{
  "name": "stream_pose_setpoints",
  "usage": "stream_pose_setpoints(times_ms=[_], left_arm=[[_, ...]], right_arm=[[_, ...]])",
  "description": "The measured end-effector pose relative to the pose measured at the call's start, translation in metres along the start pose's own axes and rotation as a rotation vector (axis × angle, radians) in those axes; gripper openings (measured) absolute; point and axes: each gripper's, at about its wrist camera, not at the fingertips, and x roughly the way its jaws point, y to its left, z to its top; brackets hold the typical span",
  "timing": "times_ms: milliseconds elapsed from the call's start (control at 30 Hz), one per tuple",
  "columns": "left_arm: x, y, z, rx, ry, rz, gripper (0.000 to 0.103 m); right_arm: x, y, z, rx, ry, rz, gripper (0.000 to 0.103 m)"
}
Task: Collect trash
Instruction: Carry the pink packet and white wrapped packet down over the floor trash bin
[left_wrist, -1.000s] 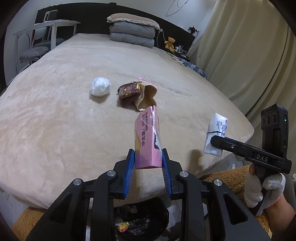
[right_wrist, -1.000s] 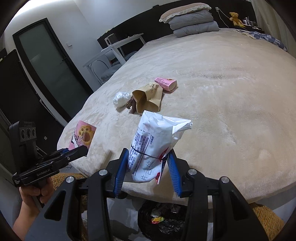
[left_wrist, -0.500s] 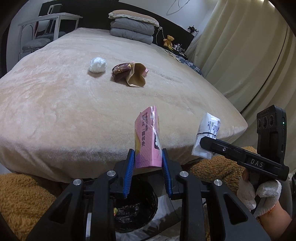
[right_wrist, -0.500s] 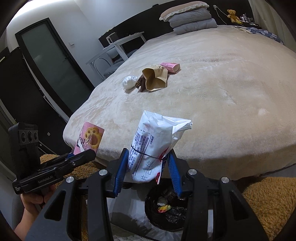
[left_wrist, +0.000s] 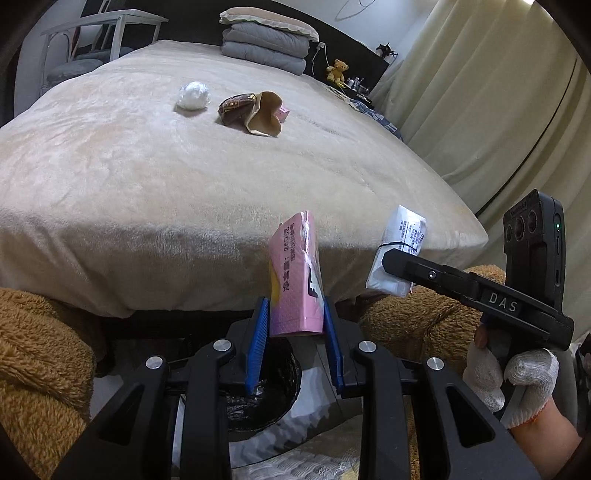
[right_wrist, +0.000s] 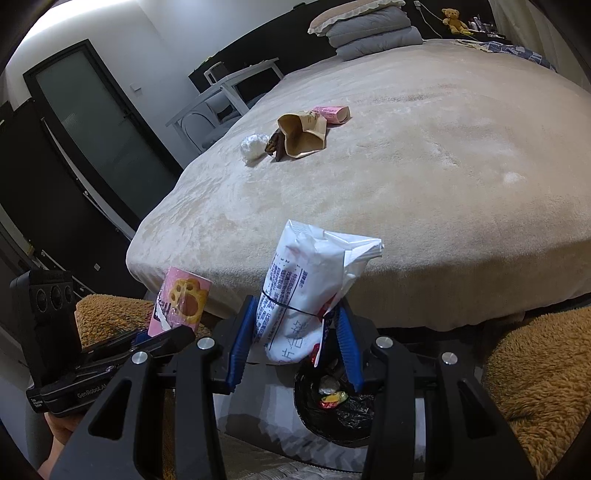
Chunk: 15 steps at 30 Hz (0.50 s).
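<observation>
My left gripper (left_wrist: 295, 317) is shut on a pink snack box (left_wrist: 295, 280), held upright above the black-lined trash bin (left_wrist: 273, 398) on the floor. My right gripper (right_wrist: 295, 328) is shut on a white crumpled packet (right_wrist: 306, 291) over the same trash bin (right_wrist: 340, 410), which holds several wrappers. On the beige bed lie a white crumpled ball (left_wrist: 192, 95), a brown wrapper (left_wrist: 236, 107), a tan paper bag (left_wrist: 264, 116) and a small pink box (right_wrist: 330, 112). The white packet also shows in the left wrist view (left_wrist: 400, 251), the pink box in the right wrist view (right_wrist: 181, 302).
The bed (left_wrist: 147, 177) fills the view ahead, its foot edge just beyond the bin. Brown fuzzy rugs (left_wrist: 40, 362) lie on both sides of the bin. Folded bedding (left_wrist: 266, 44) sits at the headboard, a chair and table (left_wrist: 92, 40) at left, curtains (left_wrist: 480, 92) at right.
Both grippers have drawn back from the bed and come lower with their items. The bed edge now sits farther ahead and the bin lies under the jaws.
</observation>
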Motion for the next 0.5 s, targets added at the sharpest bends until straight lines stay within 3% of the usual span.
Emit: stream_pose_setpoints(times_ms=[300, 500], left_arm=[[0.010, -0.007, -0.013, 0.011, 0.060, -0.002, 0.027], [0.033, -0.002, -0.019, -0.012, 0.170, 0.033, 0.027]], right_arm=[[0.008, -0.001, -0.010, -0.011, 0.063, -0.012, 0.044], [0.028, -0.007, -0.017, 0.009, 0.160, -0.047, 0.044]])
